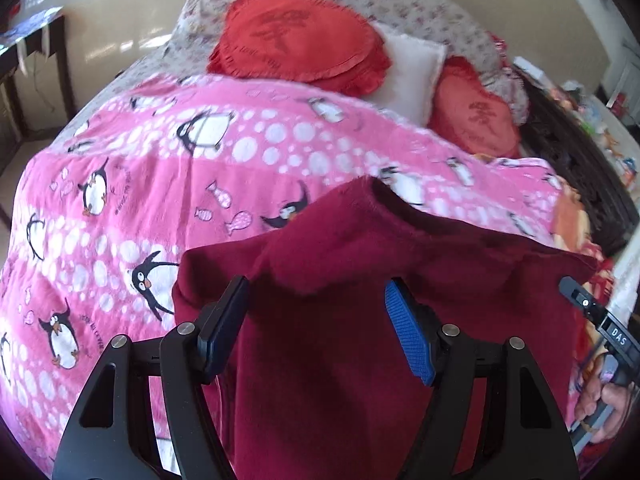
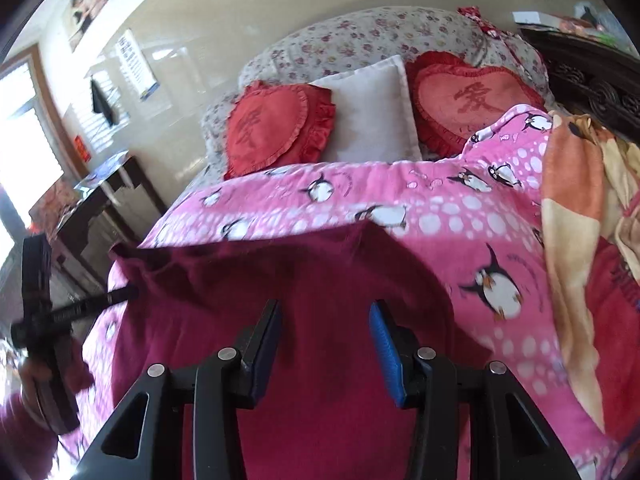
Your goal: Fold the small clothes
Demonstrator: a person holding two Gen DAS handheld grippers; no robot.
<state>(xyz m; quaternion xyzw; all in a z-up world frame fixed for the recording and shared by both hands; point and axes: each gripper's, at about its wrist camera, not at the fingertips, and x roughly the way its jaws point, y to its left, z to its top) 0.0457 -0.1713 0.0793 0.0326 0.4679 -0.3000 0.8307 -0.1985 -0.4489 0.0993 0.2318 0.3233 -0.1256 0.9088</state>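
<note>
A dark red fuzzy garment (image 1: 360, 320) lies on the pink penguin blanket (image 1: 160, 184) on the bed, partly folded over itself. My left gripper (image 1: 316, 300) is open above the garment, its blue pads wide apart with nothing between them. My right gripper (image 2: 324, 320) is also open over the same garment (image 2: 312, 380). The right gripper shows at the right edge of the left wrist view (image 1: 592, 308). The left gripper shows at the left of the right wrist view (image 2: 120, 294), its tip at the garment's far left corner.
Two red heart cushions (image 2: 276, 128) (image 2: 472, 100) and a white pillow (image 2: 372, 112) lie at the bed's head against a floral pillow (image 2: 360, 36). An orange blanket (image 2: 576, 216) lies at the right. A dark side table (image 2: 100, 188) stands left of the bed.
</note>
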